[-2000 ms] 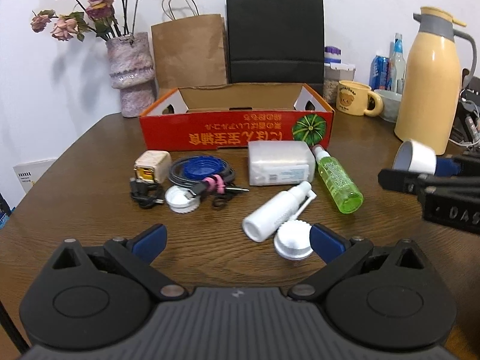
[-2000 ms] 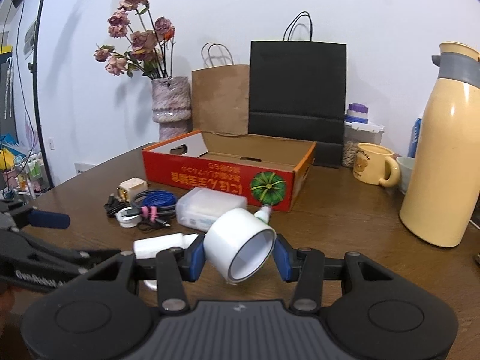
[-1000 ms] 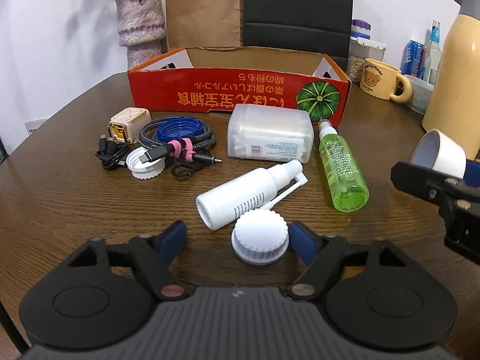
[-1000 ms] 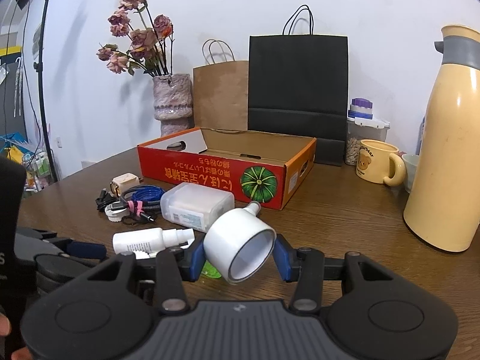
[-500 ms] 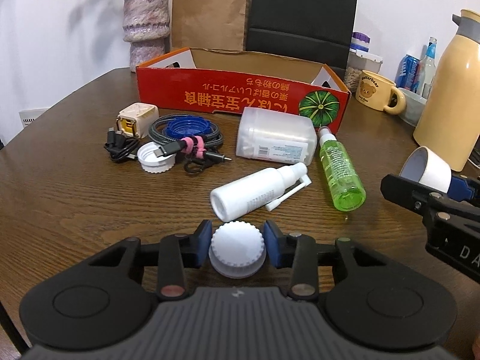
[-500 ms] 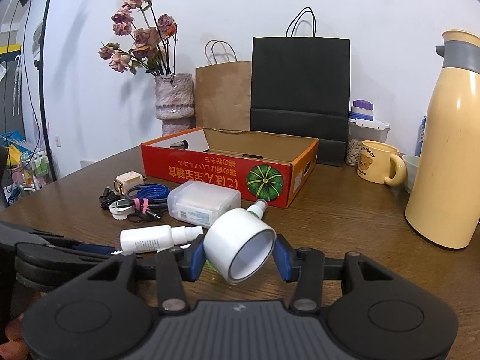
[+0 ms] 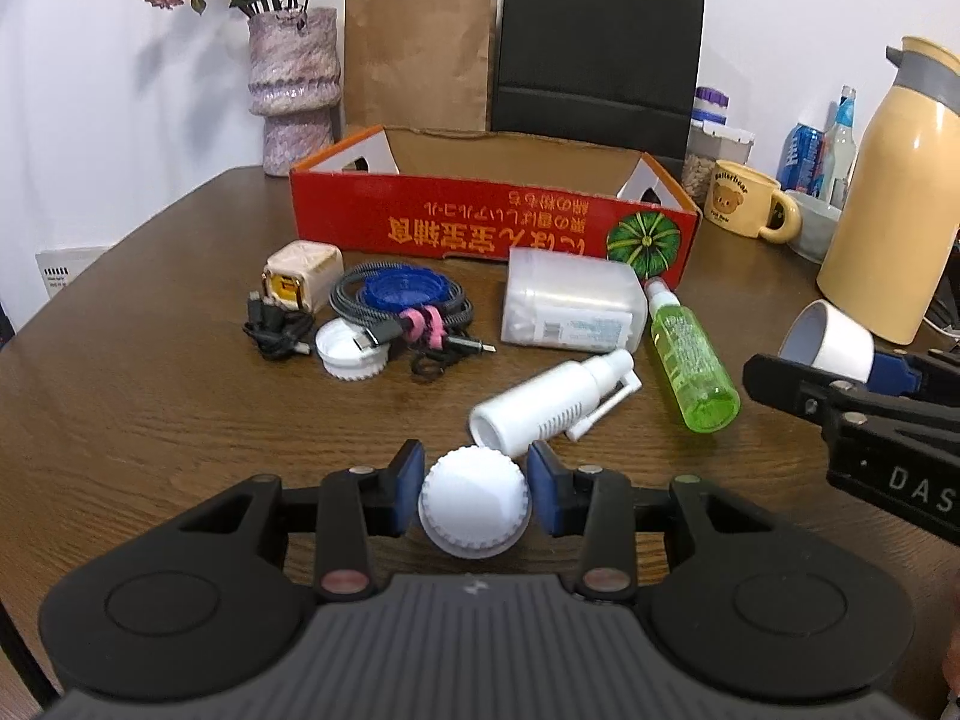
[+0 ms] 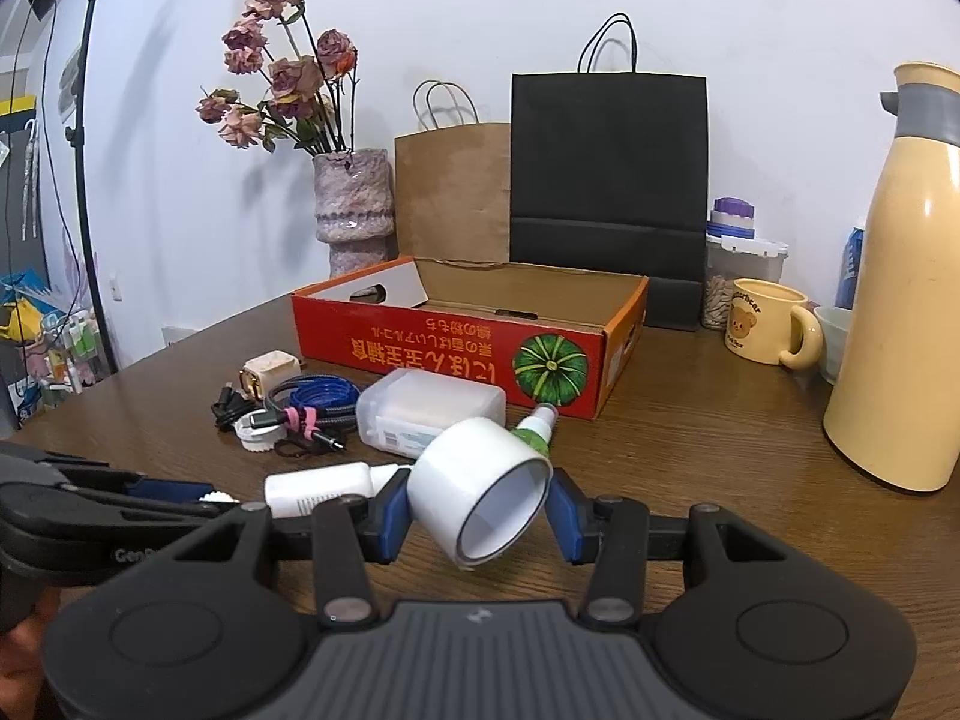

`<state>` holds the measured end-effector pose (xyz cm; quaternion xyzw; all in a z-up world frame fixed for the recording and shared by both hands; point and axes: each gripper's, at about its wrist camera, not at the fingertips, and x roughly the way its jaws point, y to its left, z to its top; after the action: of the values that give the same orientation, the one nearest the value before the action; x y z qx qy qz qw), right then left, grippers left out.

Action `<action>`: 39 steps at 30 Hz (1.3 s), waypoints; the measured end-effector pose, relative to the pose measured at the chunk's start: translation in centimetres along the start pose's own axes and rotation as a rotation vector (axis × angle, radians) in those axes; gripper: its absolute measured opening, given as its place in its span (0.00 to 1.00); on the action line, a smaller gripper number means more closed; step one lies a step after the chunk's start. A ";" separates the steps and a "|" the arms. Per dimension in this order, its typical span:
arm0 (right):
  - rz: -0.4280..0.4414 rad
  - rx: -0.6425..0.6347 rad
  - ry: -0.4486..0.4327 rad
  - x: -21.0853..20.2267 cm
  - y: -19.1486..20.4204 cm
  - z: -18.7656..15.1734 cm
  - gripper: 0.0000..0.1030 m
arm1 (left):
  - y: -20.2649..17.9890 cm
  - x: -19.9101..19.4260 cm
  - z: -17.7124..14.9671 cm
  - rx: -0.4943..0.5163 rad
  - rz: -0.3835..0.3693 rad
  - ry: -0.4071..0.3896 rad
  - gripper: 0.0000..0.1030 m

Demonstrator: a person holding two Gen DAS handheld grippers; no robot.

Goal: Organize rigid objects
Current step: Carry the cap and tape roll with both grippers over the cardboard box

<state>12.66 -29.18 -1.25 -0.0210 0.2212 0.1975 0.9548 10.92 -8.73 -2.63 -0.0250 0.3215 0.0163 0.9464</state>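
White ribbed cap [image 7: 474,503], left gripper [image 7: 475,487]: status?
— Clamped. Both blue pads [image 7: 410,483] press its rim; the cap sits between them, tilted, face toward the camera, over the wooden table [image 7: 150,420].

Right gripper [image 8: 479,510]?
— Jaws closed on a white tape roll [image 8: 480,489], pads against its two sides, open core pointing forward and down. In the left wrist view that roll [image 7: 831,343] shows at the right edge, above the table.

Remaining items on the table?
— White spray bottle [image 7: 549,399] lying on its side just beyond the cap, nozzle to the right. Green spray bottle [image 7: 690,360] lying beside it, nozzle toward the box. Translucent plastic case [image 7: 570,306] in front of the box and next to the green bottle's nozzle end. Left of it: coiled cables [image 7: 399,300] bound with a pink tie, a second white cap [image 7: 348,354] touching the coil, a cream charger cube [image 7: 303,276], a black cord [image 7: 276,336].

Box?
— Red cardboard box [image 7: 492,228], open top, pumpkin print on the front wall, at the back of the cluster. Cannot tell whether anything lies on its floor from these angles.

Background?
— Vase [image 8: 354,210] of dried flowers, brown paper bag [image 8: 453,192], black paper bag [image 8: 606,180], yellow bear mug [image 8: 765,327], cream thermos [image 8: 900,300] at right.
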 end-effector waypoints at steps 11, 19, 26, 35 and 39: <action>0.007 -0.010 -0.016 1.0 2.2 2.2 0.45 | 1.8 -1.2 2.9 0.025 -0.009 -0.083 0.38; -0.002 -0.011 -0.035 1.9 3.5 3.9 0.45 | 3.4 -1.3 5.5 0.030 -0.023 -0.135 0.38; -0.012 -0.008 -0.052 3.1 4.4 5.4 0.45 | 4.5 -0.8 7.3 0.039 -0.037 -0.161 0.38; -0.029 -0.003 -0.077 5.1 5.2 7.5 0.45 | 5.8 0.1 9.5 0.022 -0.043 -0.197 0.37; -0.038 0.002 -0.086 6.0 5.3 8.3 0.45 | 6.2 0.9 10.5 -0.005 -0.043 -0.208 0.37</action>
<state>18.97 -21.02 3.90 -0.0157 0.1800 0.1798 0.9670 17.70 -1.88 4.92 -0.0325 0.2207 -0.0007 0.9748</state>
